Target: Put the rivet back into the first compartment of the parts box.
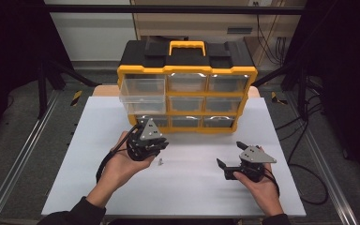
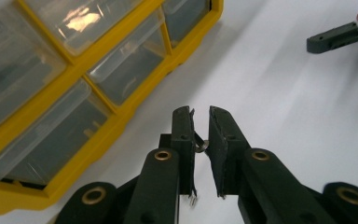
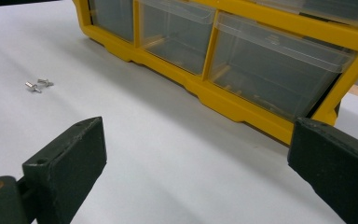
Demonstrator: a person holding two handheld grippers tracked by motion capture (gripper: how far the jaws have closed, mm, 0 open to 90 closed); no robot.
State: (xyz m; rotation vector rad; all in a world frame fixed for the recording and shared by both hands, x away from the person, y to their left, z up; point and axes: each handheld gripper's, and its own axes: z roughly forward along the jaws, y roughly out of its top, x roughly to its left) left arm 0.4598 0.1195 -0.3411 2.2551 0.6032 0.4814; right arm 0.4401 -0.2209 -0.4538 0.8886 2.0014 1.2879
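Left gripper [image 2: 200, 126]: nipping small metal screw [image 2: 201, 144], visible in its own view. Right gripper [image 3: 196, 163]: spread wide; two loose screws [image 3: 38, 85] lie beyond, near organizer [image 3: 242, 109].

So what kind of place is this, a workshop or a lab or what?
Probably a lab recording bench: a white table boxed in by a black metal frame, trailing cables on the floor, and a yellow-and-black plastic organizer with clear drawers set up as a prop.

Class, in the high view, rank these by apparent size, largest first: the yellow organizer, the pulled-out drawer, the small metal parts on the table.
1. yellow organizer
2. pulled-out drawer
3. small metal parts, tiny specks
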